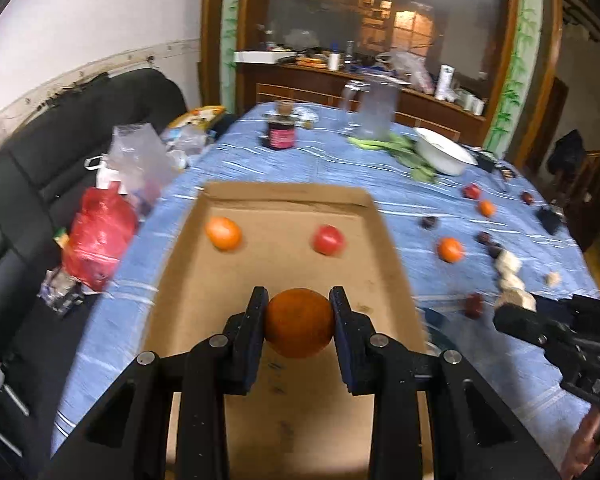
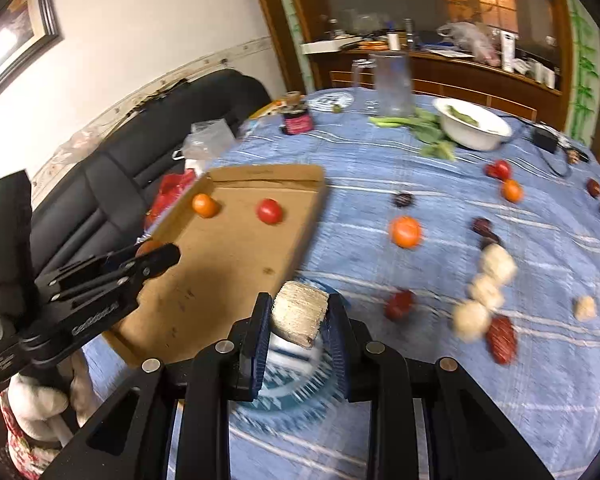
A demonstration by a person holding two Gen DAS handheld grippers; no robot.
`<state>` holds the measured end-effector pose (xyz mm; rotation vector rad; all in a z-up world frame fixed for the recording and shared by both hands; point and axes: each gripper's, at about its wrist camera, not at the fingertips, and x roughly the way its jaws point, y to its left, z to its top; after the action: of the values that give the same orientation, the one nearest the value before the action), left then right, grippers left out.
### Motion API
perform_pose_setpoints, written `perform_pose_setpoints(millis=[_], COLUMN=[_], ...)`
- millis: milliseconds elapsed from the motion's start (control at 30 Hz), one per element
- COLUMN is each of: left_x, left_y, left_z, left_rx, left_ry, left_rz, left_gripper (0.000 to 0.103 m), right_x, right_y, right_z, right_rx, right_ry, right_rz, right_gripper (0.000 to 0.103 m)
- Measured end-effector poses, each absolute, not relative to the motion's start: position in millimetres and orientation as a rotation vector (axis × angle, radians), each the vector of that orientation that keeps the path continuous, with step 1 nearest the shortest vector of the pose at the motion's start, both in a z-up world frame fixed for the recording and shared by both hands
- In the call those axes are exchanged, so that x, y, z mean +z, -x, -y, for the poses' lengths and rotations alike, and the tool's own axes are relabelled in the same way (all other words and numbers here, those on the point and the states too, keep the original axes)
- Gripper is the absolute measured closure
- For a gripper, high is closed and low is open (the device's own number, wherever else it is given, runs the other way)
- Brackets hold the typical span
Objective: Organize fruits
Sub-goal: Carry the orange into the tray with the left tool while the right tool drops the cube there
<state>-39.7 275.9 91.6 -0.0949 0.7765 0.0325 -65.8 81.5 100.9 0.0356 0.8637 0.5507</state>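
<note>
- My left gripper [image 1: 299,322] is clamped on an orange [image 1: 299,322], one pad on each flank and nothing underneath, so the fruit hangs clear of the surface and should drop straight when I let go.
- I hold it over the near half of the cardboard tray [image 1: 284,192], which I take to be the collecting place for round fruit; the floor under it is bare, so the orange should land without bumping anything.
- Further in, a second orange [image 1: 223,233] sits by the left wall and a red fruit [image 1: 328,240] towards the right, well apart. With so low a rim they could roll if the tray is knocked.
- My right gripper [image 2: 299,316] is squeezed onto a pale, rough-textured block [image 2: 299,314], gripped across its width. I cannot tell what kind of food it is.
- That block hangs above a blue patterned dish [image 2: 284,396] just beside the tray's near corner; I judge the pale pieces go there, kept apart from the round fruit.
- Out on the blue tablecloth [image 2: 460,420] more waits to be sorted: another orange [image 2: 405,232], pale lumps [image 2: 485,290] in a loose row, and dark red fruits [image 2: 399,305] scattered between them.
- The white bowl [image 2: 474,128] and clear jug [image 2: 392,84] stand at the far side, out of the way of both hands.
</note>
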Motion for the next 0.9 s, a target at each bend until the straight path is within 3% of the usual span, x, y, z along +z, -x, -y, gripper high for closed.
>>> perform_pose_setpoints(millis=[333,900], left_x=[56.6,30.8], left_y=[-27.6,-55.3], left_z=[-338.0,-344.2], left_rx=[0.100,0.104], left_ry=[0.169,0.153], left_rz=[-0.946,-1.057], left_gripper=[0.073,0.070], right_x=[60.1,28.4], right_y=[0.3,-35.6], right_z=[-175.0,-215.1], right_rx=[0.572,0.534], right_ry=[0.056,0.174], right_rz=[-0.990,-1.074], right_gripper=[0.073,0.073])
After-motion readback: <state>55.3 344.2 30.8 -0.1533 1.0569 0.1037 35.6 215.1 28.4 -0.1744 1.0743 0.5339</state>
